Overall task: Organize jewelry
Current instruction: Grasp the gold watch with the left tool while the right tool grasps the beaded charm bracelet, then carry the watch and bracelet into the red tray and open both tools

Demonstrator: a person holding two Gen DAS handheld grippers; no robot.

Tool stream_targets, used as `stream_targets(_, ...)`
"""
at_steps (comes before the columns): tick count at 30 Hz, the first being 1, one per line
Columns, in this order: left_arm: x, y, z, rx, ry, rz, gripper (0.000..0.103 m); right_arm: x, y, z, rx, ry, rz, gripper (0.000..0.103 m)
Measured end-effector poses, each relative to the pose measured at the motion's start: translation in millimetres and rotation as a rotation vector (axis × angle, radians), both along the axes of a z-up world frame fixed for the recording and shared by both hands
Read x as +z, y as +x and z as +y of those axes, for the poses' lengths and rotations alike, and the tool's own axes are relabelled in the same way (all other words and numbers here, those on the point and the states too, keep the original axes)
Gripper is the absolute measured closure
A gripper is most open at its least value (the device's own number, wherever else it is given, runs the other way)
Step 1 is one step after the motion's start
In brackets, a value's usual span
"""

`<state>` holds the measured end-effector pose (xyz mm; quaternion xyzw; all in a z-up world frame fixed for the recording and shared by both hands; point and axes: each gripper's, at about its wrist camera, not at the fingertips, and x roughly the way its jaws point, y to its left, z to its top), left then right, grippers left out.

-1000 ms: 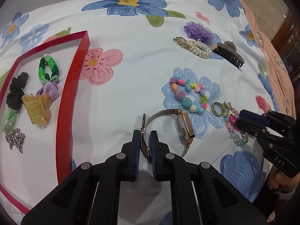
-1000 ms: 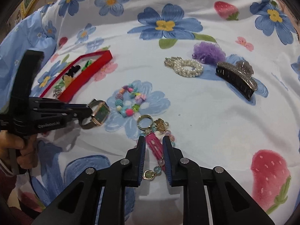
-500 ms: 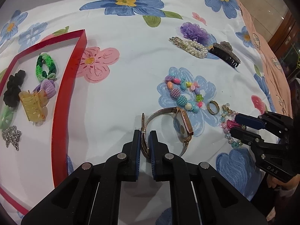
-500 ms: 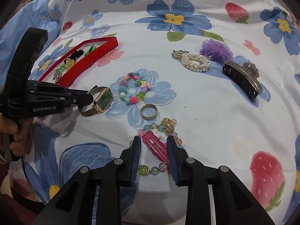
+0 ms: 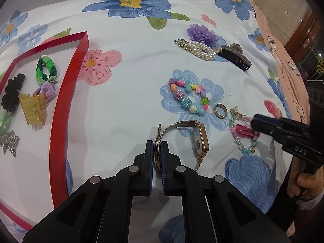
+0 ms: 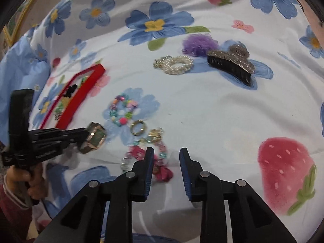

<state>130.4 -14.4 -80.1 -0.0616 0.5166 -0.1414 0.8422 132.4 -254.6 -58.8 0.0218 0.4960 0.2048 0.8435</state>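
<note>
My left gripper (image 5: 157, 147) is shut on the mesh strap of a rose-gold watch (image 5: 199, 139), which rests on the floral cloth; both also show in the right wrist view, the watch (image 6: 95, 137) at the left. My right gripper (image 6: 166, 156) is open and empty, just right of a pink hair clip (image 6: 139, 154) lying on a pastel bead bracelet (image 6: 160, 137). In the left wrist view its fingers (image 5: 261, 124) sit at the clip (image 5: 244, 130). A red-rimmed tray (image 5: 60, 109) at the left holds hair ties, a yellow claw clip (image 5: 33, 109) and a chain.
On the cloth lie a gold ring (image 5: 220, 111), a colourful bead bracelet (image 5: 188, 98), a pearl bracelet (image 5: 197, 48), a purple scrunchie (image 5: 199, 32) and a black glitter claw clip (image 5: 236, 57). The cloth's edge falls away at the right.
My right gripper has opened wider and shifted right, off the pink clip and bead bracelet. My left gripper stays shut on the watch strap, having drawn back slightly.
</note>
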Motion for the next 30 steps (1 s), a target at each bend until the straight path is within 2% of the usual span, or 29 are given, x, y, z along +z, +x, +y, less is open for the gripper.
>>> stream_targets(4, 2, -1, 0, 0.003, -0.004, -0.003, 0.098, -13, 7, 9, 0.032, 0.051, 0.051, 0.074)
stream_targets(7, 7, -4, 4, 0.01, -0.013, -0.012, 0.098, -11, 6, 16, 0.022, 0.03, 0.02, 0.085)
stream_targets(8, 8, -5, 5, 0.012, -0.015, -0.016, 0.098, -7, 6, 16, 0.009, 0.041, -0.001, 0.096)
stream_targets(10, 13, -7, 8, 0.017, -0.02, -0.026, 0.098, 1, 3, 12, -0.003, 0.079, -0.026, 0.096)
stream_targets(14, 24, -14, 17, 0.03, -0.041, -0.049, 0.098, 25, -5, 12, -0.011, 0.084, -0.108, 0.096)
stream_targets(19, 44, -29, 32, 0.061, -0.064, -0.096, 0.098, 52, -13, 23, 0.023, 0.132, -0.152, 0.096)
stream_targets(24, 61, -44, 57, 0.109, -0.068, -0.139, 0.098, 73, -22, 50, 0.084, 0.169, -0.183, 0.096)
stream_targets(30, 68, -63, 104, 0.207, -0.06, -0.16, 0.098, 77, -30, 94, 0.167, 0.203, -0.181, 0.096)
